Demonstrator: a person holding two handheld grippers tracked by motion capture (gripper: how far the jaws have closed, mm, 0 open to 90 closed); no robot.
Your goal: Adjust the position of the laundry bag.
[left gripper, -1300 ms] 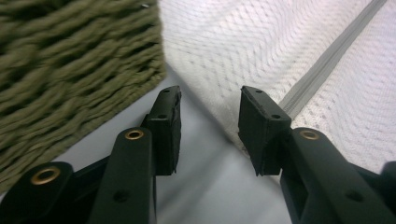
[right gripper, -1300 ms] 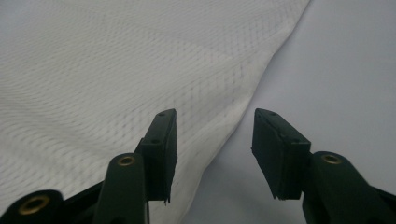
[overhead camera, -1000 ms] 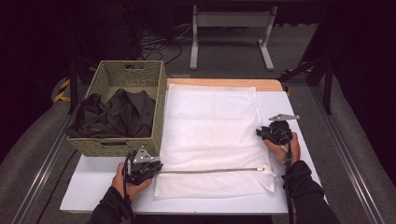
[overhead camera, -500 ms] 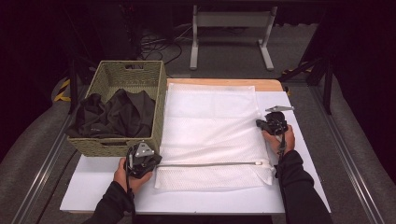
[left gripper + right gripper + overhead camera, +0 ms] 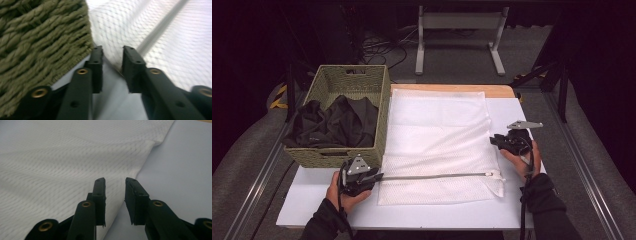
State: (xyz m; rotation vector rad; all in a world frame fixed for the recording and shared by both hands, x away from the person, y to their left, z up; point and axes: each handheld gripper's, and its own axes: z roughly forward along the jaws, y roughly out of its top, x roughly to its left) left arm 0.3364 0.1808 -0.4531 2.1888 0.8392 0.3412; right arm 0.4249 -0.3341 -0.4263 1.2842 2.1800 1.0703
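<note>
White mesh bag (image 5: 437, 145) freshly released, both tongs (image 5: 374, 176) (image 5: 495, 141) just reopened, spread and empty.

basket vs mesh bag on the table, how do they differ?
The basket is olive woven and stands upright with walls; the mesh bag is white netting lying flat. The basket holds dark clothes; the bag looks flat and empty, its zipper run across the near edge. The basket sits left, the bag centre. Both rest on the white table, side by side.

Probably a lab or recording studio: white table (image 5: 512, 210) on rails, dark surround, loose floor cables (image 5: 382, 47), metal stand (image 5: 459, 30) far.
</note>
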